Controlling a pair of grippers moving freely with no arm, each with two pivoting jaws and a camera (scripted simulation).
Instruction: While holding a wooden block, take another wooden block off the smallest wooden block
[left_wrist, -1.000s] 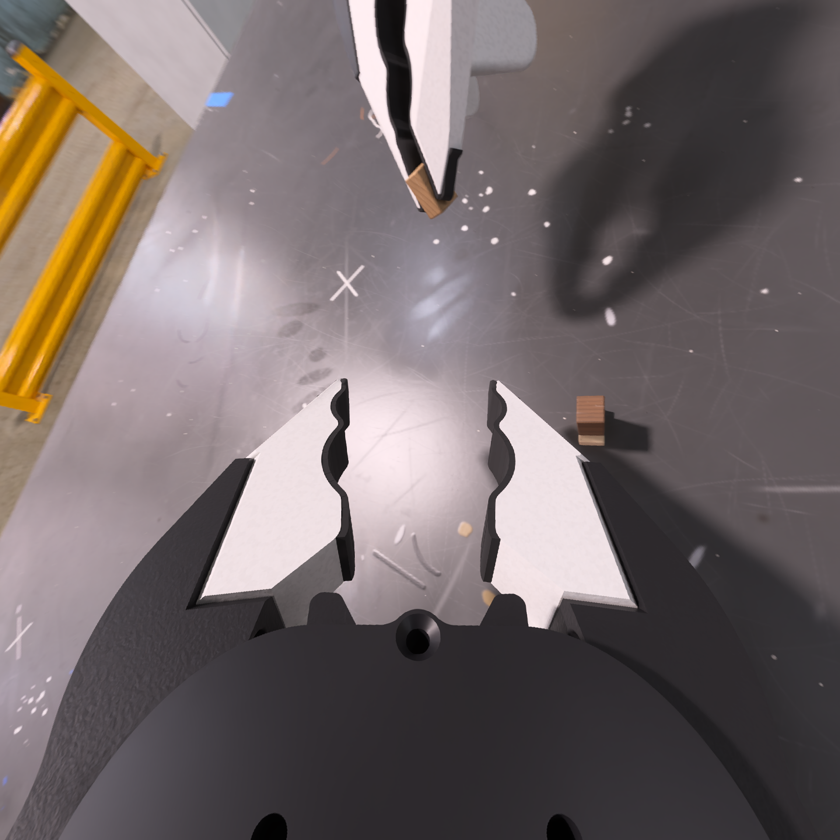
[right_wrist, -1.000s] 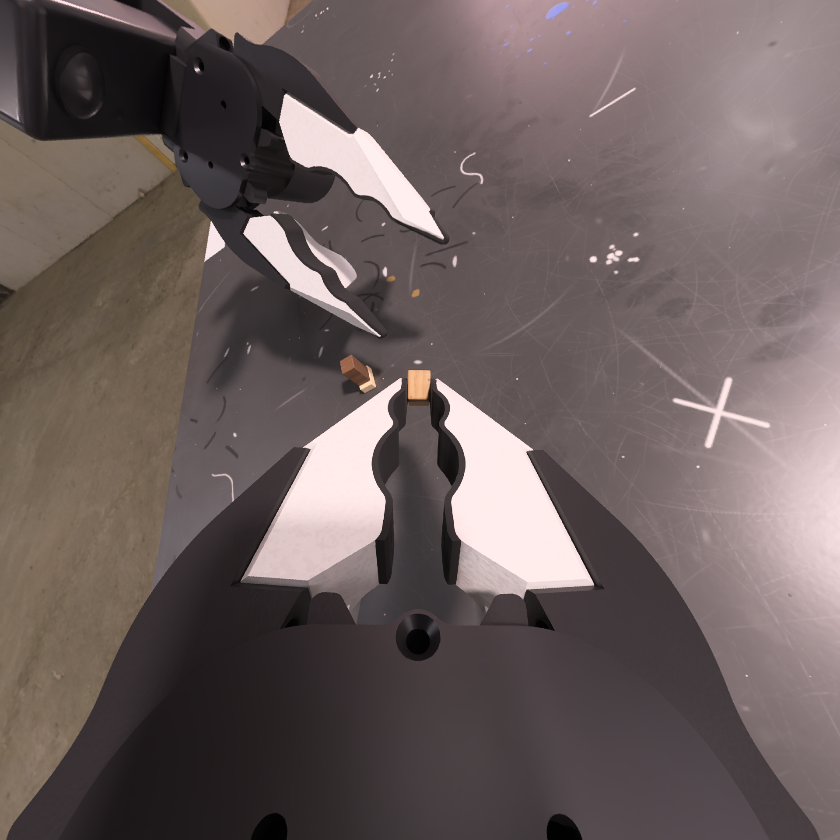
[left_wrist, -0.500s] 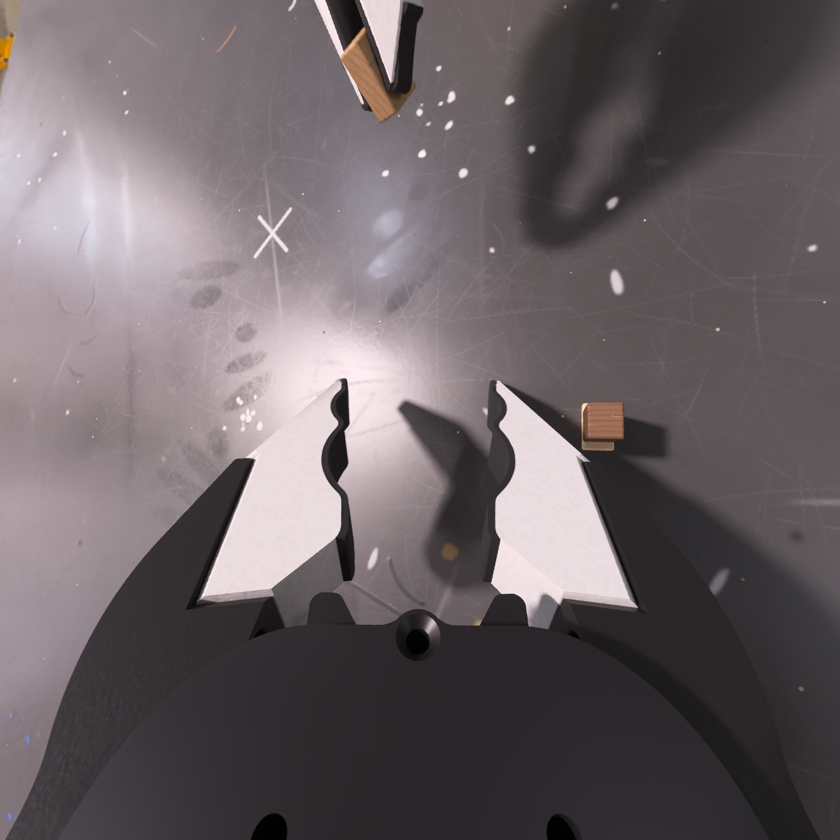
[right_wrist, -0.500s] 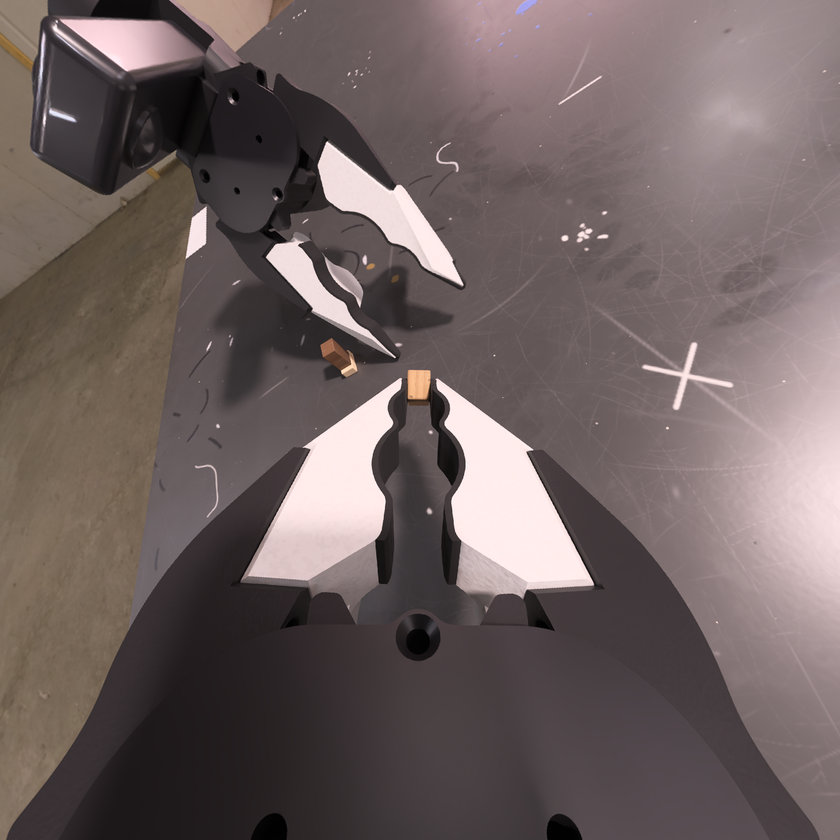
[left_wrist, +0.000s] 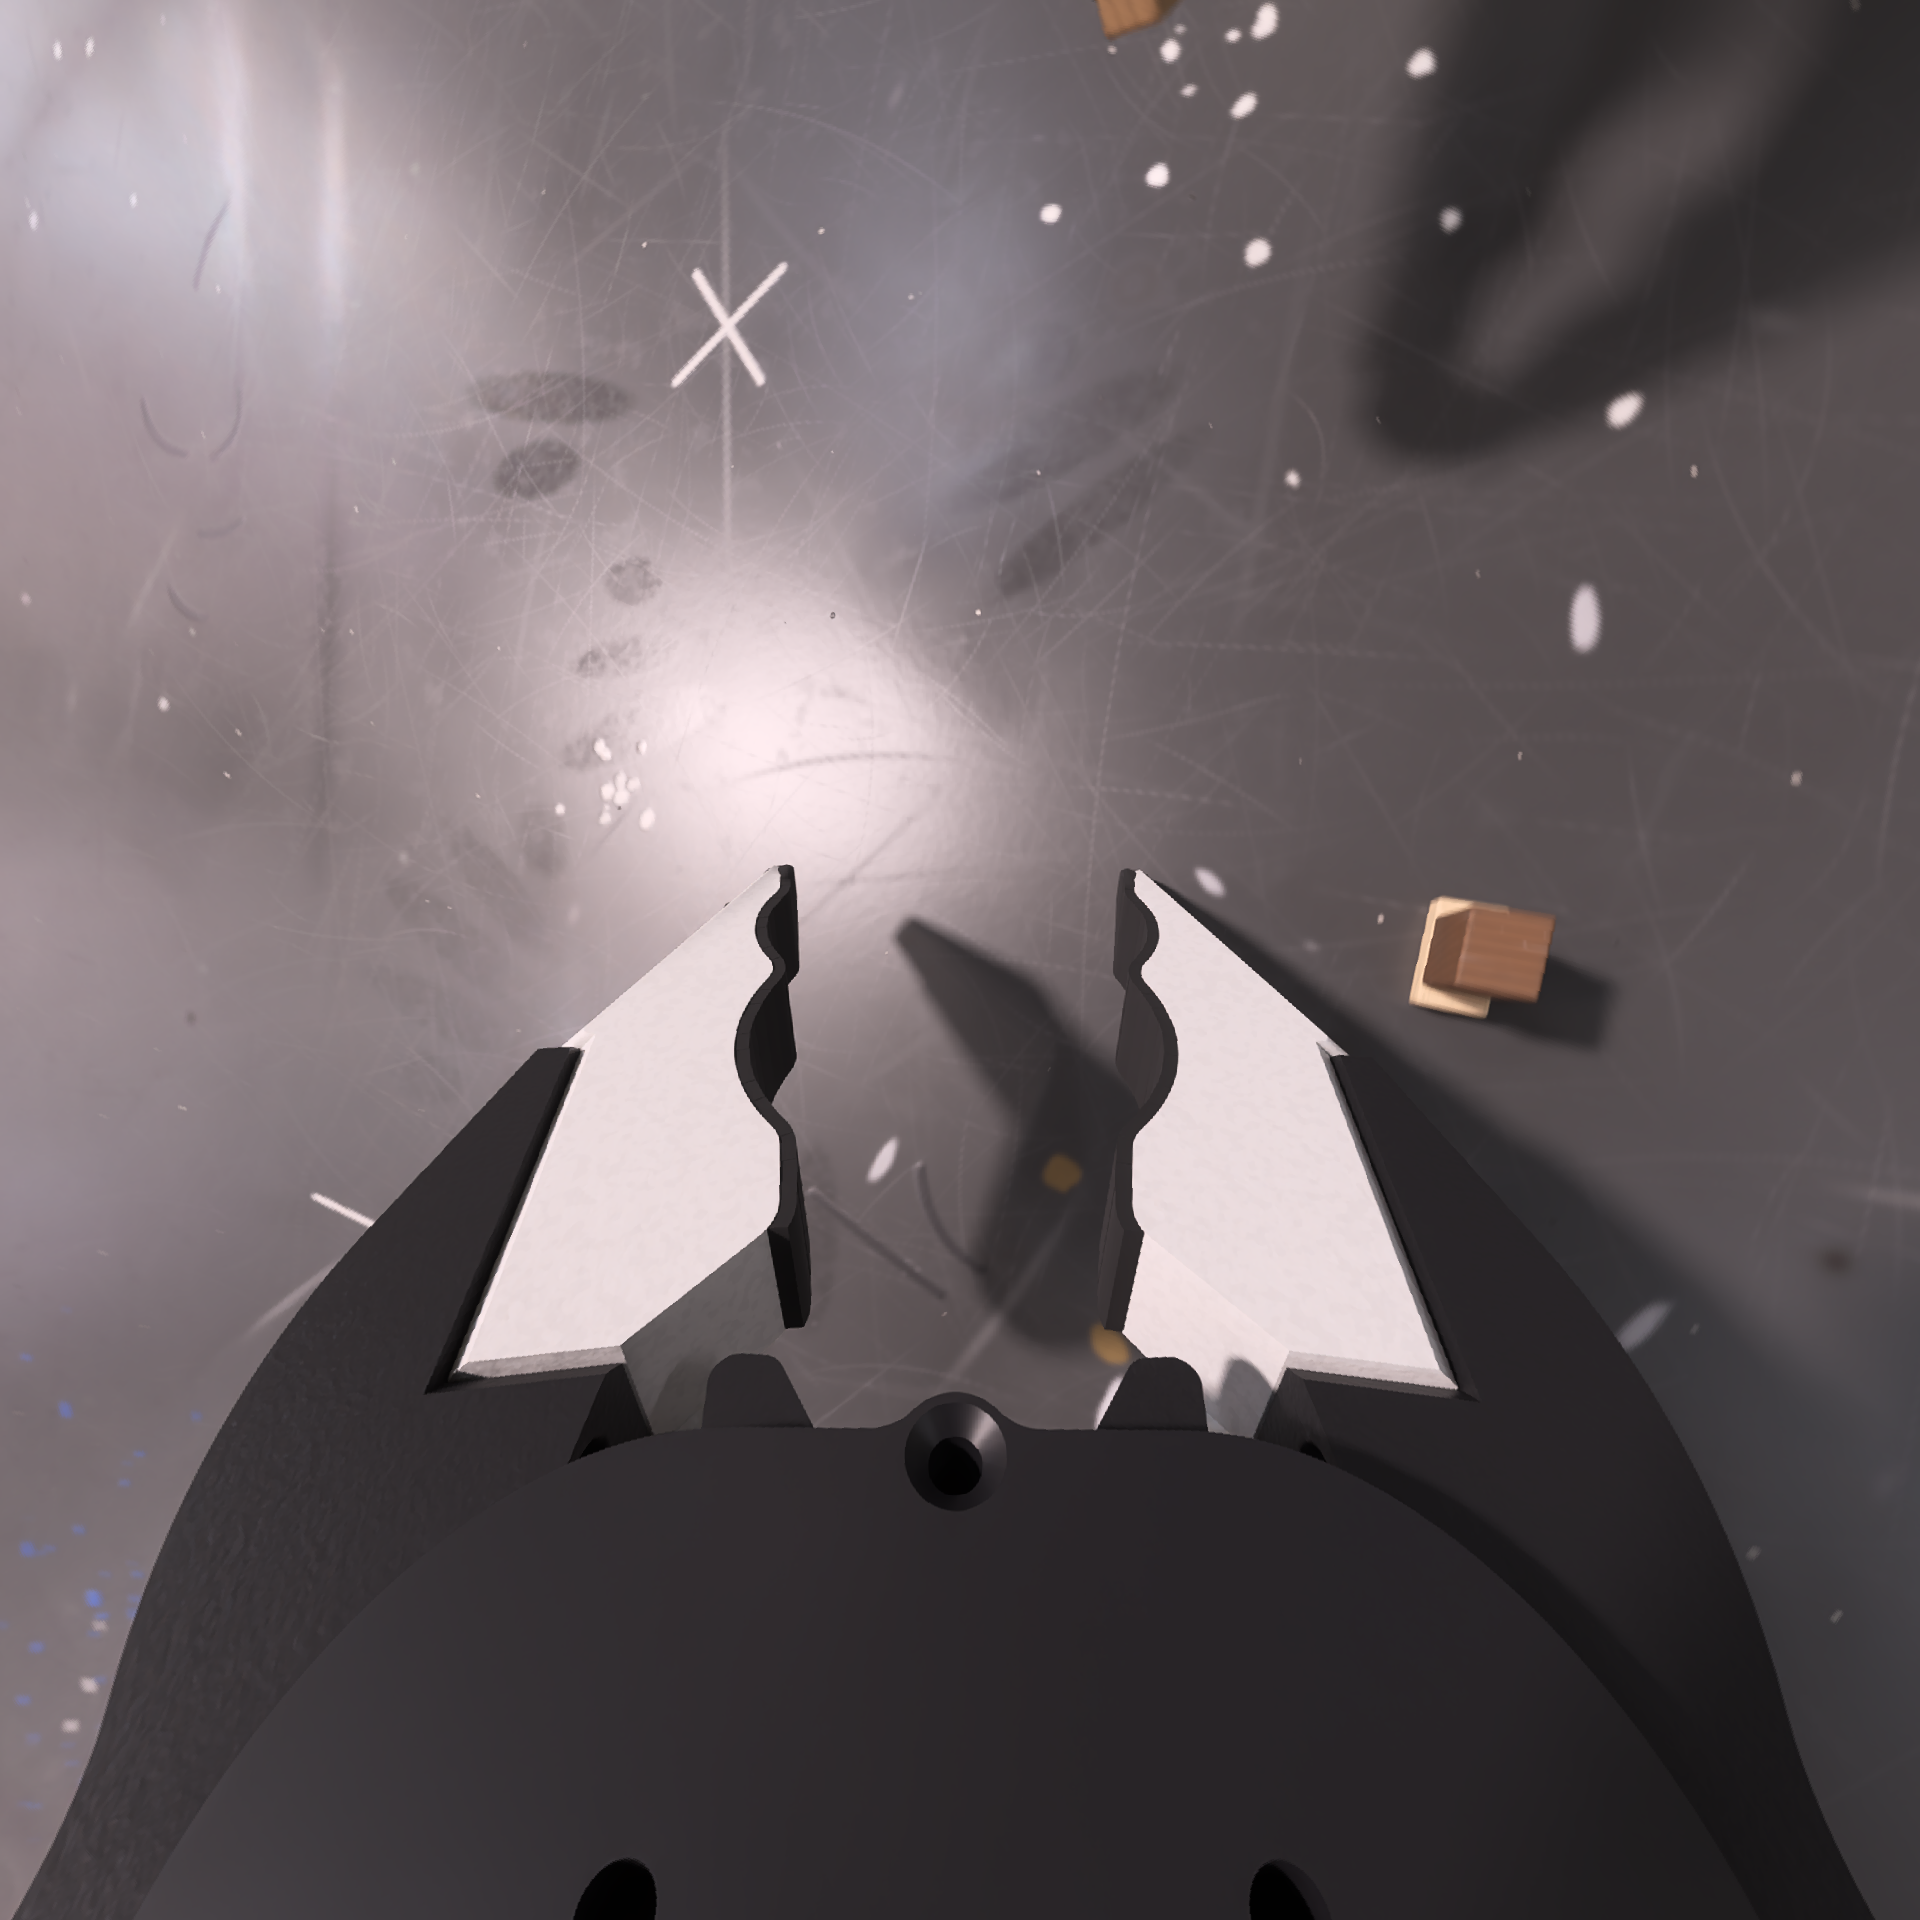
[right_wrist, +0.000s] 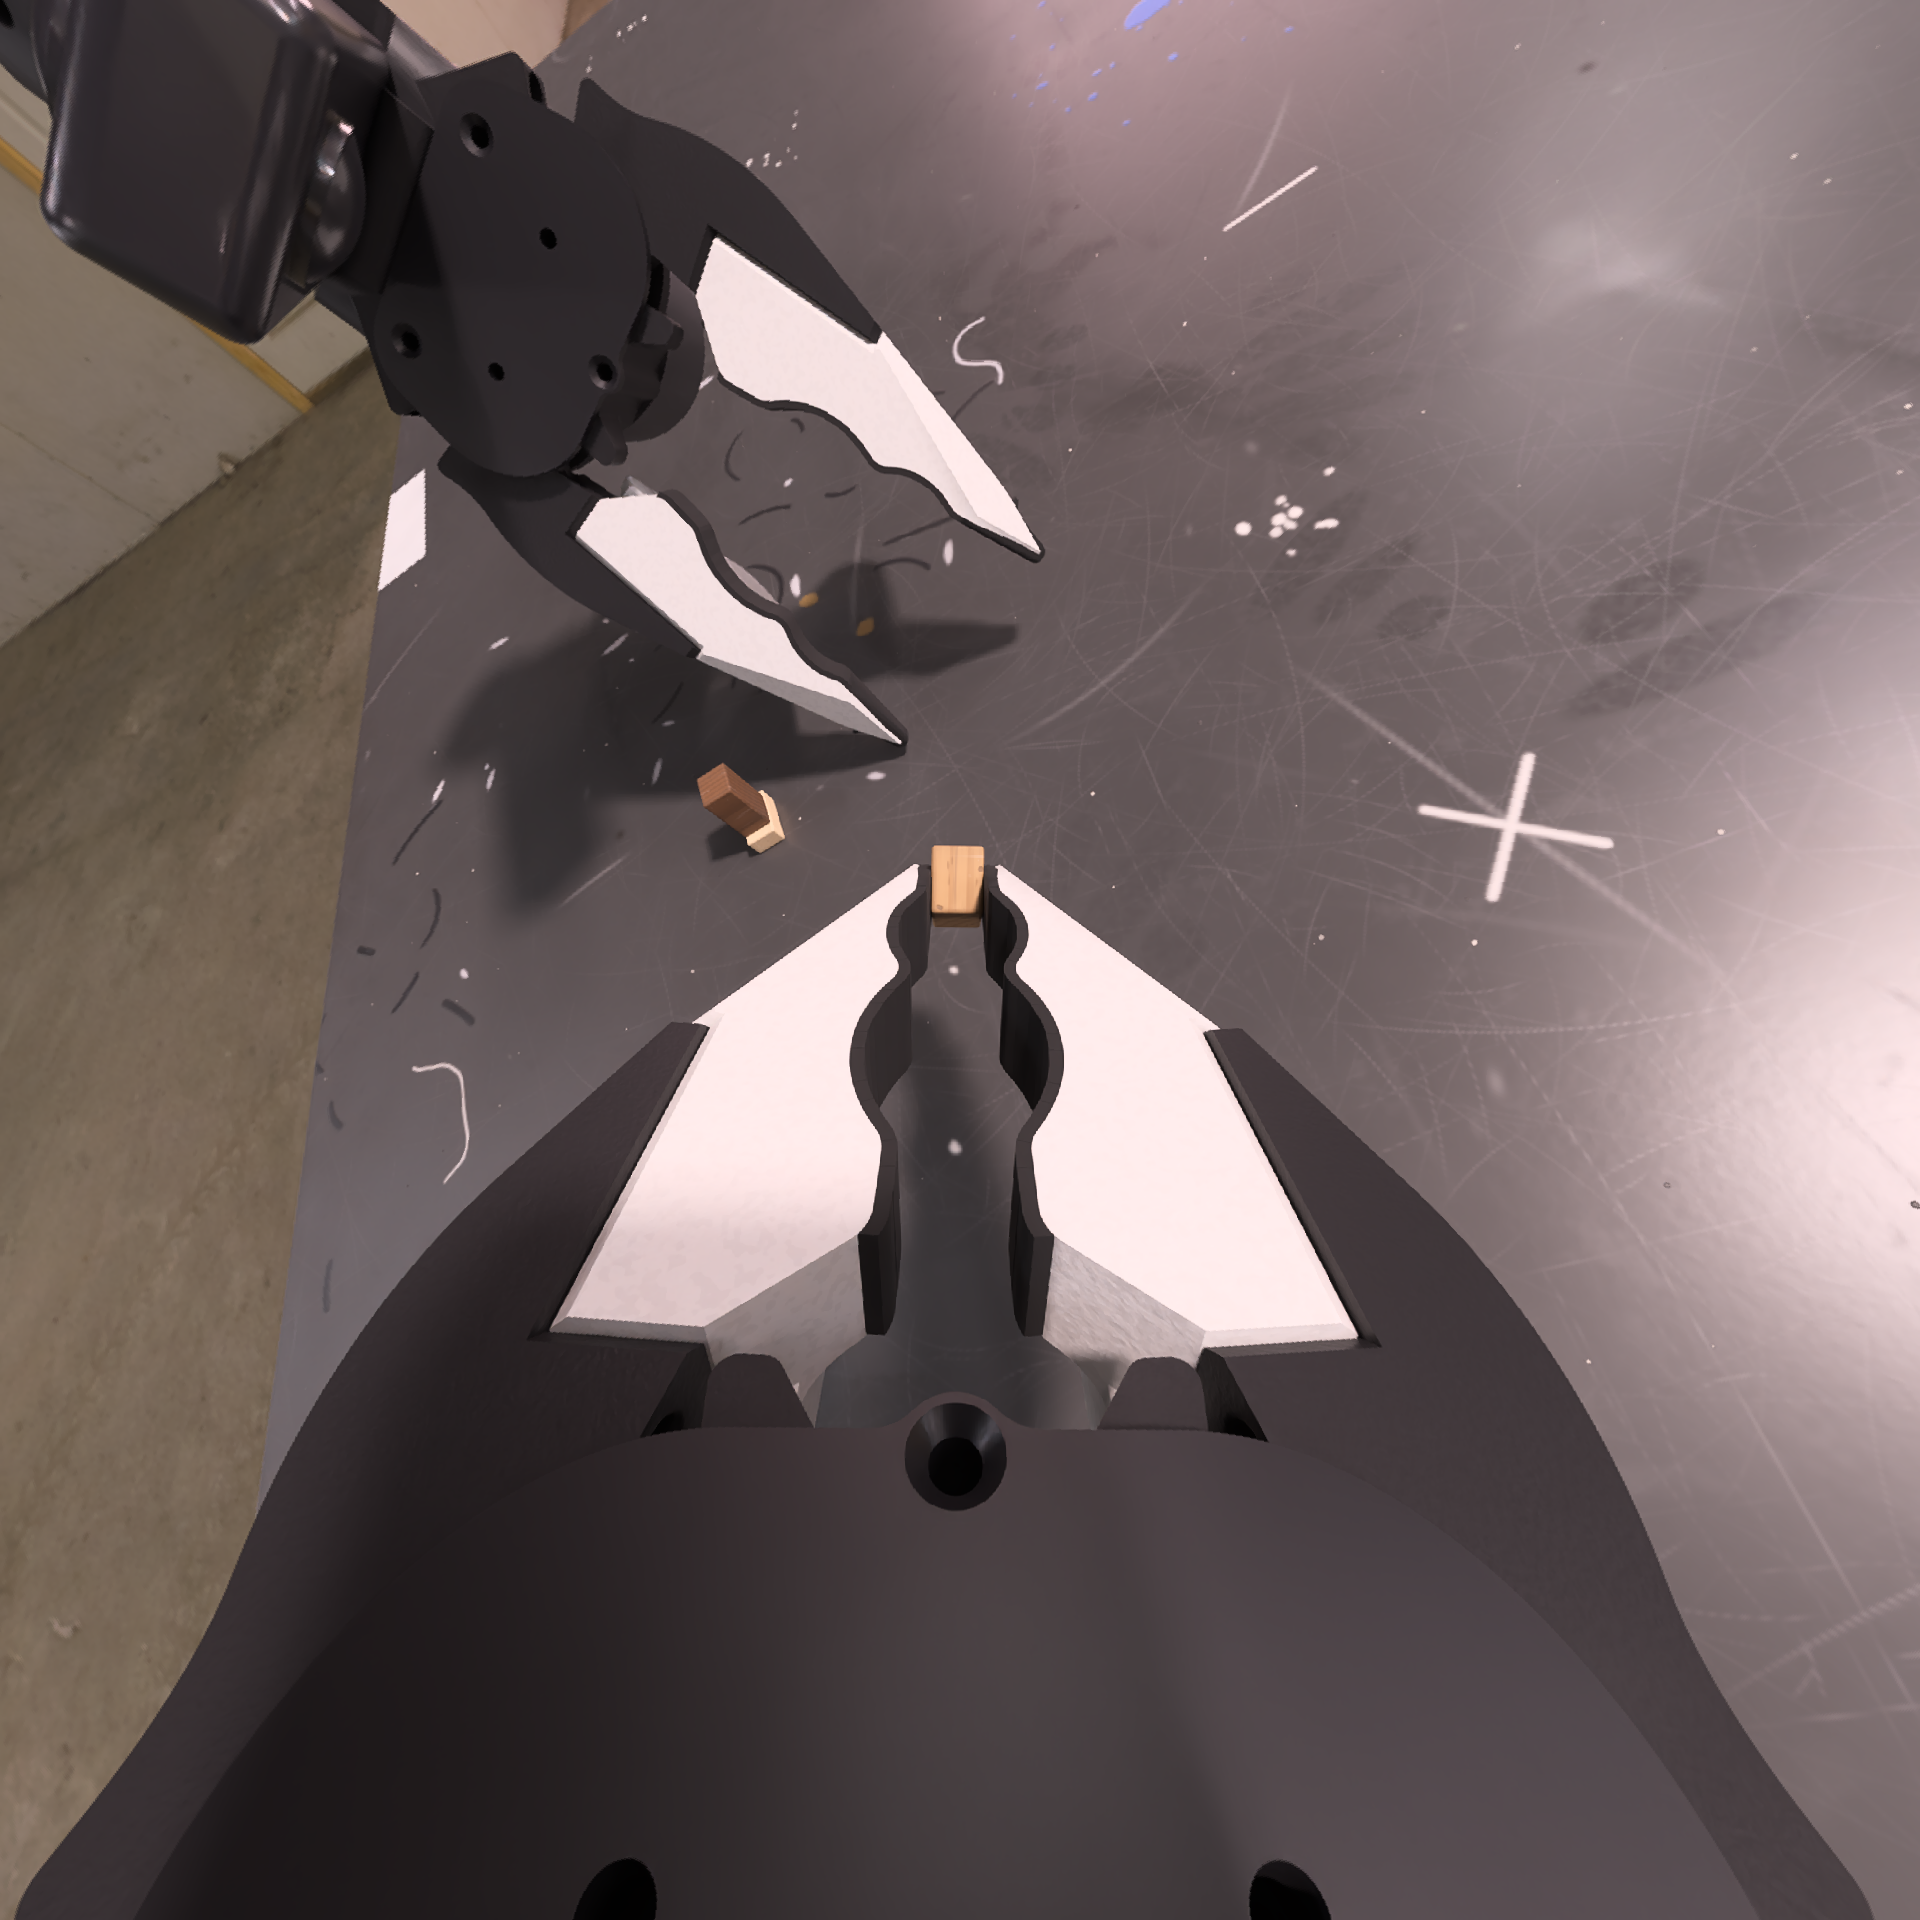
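- I read this as a workshop: the bench (right_wrist: 1558, 1039) I work over is dark scratched metal, scored all over.
- White chalk cross marks (left_wrist: 729, 325) and paint specks (right_wrist: 1285, 516) mark its top, along with smudged prints.
- Beside the bench I see a bare concrete floor (right_wrist: 135, 1039) and a pale wall base (right_wrist: 125, 416).

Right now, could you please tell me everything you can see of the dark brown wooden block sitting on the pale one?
The dark brown wooden block is a small, sharp-edged box with fine straight grain. It rests on the smaller pale wooden block, overhanging it, so the pale one peeks out at one side. The pair stands on the scratched grey metal table and casts a dark shadow. Nothing grips it: the open left gripper hovers beside it, apart.
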